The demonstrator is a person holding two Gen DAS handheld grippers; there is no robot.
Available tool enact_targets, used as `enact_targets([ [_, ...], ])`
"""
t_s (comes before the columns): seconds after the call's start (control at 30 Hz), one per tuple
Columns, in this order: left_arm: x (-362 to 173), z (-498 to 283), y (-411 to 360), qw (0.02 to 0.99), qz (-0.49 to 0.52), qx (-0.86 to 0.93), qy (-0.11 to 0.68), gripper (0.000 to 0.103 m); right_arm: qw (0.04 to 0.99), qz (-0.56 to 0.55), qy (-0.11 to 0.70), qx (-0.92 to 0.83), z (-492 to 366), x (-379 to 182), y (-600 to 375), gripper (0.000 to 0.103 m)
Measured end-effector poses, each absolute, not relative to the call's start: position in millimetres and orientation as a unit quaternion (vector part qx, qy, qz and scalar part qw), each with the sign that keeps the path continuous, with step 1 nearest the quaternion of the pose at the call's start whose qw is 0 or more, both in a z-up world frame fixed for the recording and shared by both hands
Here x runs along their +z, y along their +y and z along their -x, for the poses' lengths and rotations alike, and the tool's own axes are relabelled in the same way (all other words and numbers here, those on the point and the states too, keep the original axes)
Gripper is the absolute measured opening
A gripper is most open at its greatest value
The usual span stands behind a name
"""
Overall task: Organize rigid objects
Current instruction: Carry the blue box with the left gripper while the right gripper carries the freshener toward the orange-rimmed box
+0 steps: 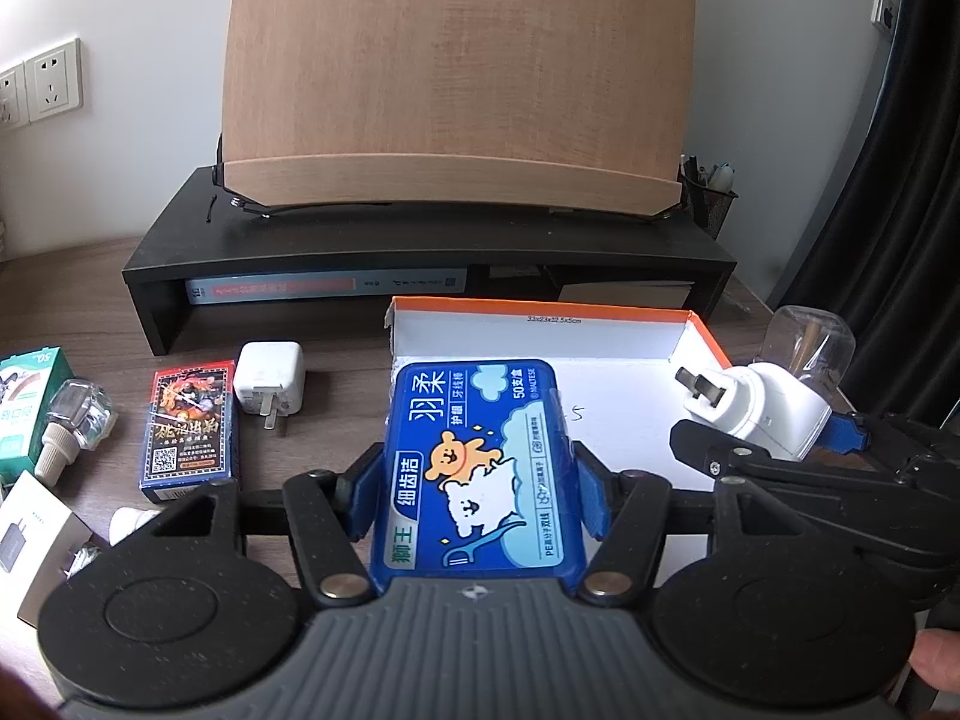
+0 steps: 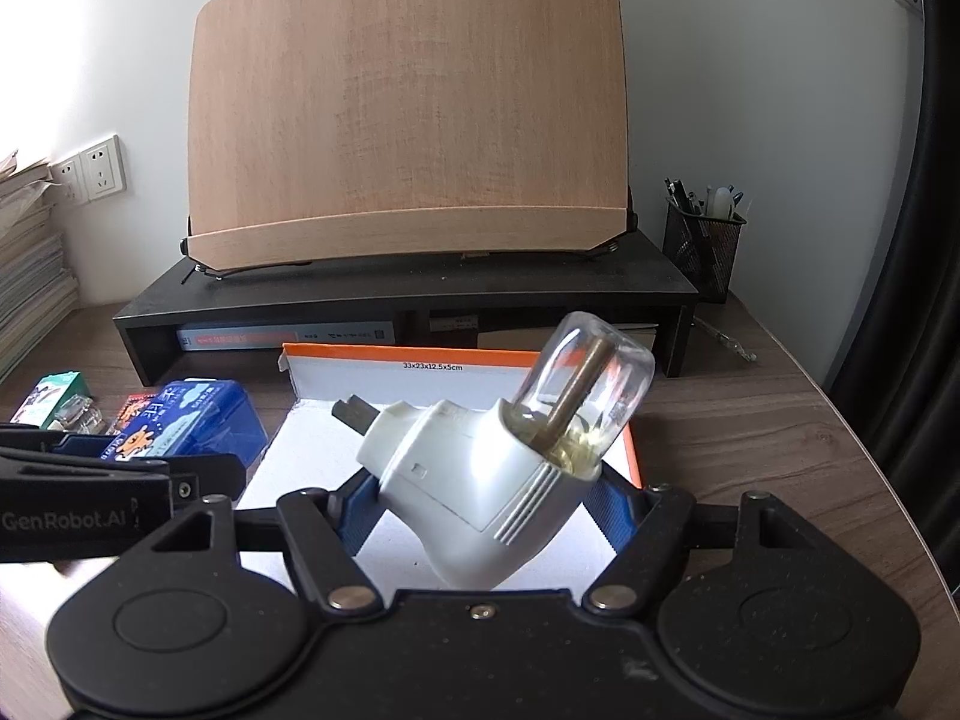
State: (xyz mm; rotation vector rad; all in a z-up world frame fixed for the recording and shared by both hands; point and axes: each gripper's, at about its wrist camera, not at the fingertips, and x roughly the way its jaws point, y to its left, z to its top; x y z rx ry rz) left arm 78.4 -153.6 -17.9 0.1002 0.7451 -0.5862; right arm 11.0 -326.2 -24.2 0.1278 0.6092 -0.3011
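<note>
My left gripper (image 1: 477,480) is shut on a blue floss-pick box (image 1: 477,462) with a cartoon bear, held over the near left part of the open white box with orange rim (image 1: 540,305). My right gripper (image 2: 489,495) is shut on a white plug-in vaporizer (image 2: 474,480) with a clear bottle (image 2: 585,393), tilted above the same box (image 2: 420,354). In the left wrist view the vaporizer (image 1: 774,405) hangs at the box's right edge. In the right wrist view the blue box (image 2: 192,420) sits left of the white box.
Left on the wooden desk lie a card pack (image 1: 186,429), a white charger (image 1: 270,378), a small glass bottle (image 1: 75,420), a green carton (image 1: 27,408) and a grey carton (image 1: 30,540). Behind stands a black riser (image 1: 420,252) with a wooden stand (image 1: 456,78); a mesh pen cup (image 2: 702,246) is right.
</note>
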Motion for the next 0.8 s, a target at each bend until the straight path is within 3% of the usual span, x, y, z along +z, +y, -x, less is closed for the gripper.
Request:
enact_targets([
  [0.8,-18.4,-77.7,-151.3,0.889,-0.045,-0.282,0.358,0.063,0.937,-0.057,0.314,-0.140,-17.8,-28.7,-328.0,0.085],
])
